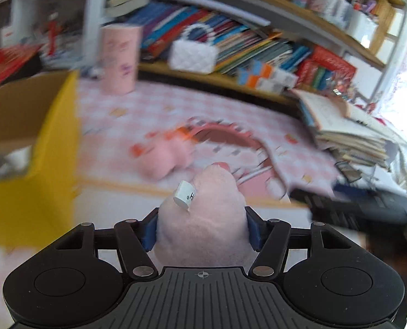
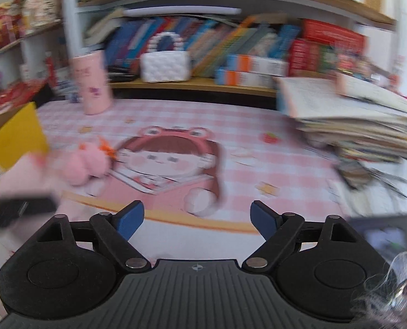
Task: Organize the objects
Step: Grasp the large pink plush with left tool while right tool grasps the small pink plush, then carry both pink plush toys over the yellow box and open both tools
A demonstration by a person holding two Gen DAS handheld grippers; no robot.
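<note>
Open mat (image 2: pixel 258 142) between yellow box (image 2: pixel 14 134), books (image 2: pixel 354 120)

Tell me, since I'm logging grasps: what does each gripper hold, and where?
The left gripper clamps a pink plush toy across its body; the right gripper is open, empty.

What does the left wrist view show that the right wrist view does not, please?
Only the left wrist view shows the left gripper shut on a pale pink plush toy with a white sewn-in label.

Only the right wrist view shows the right gripper open and empty, and the whole cartoon girl printed on the pink checked desk mat.

Both show the second fluffy pink plush toy on the mat, the yellow cardboard box, the tall pink cup and the white quilted handbag.
</note>
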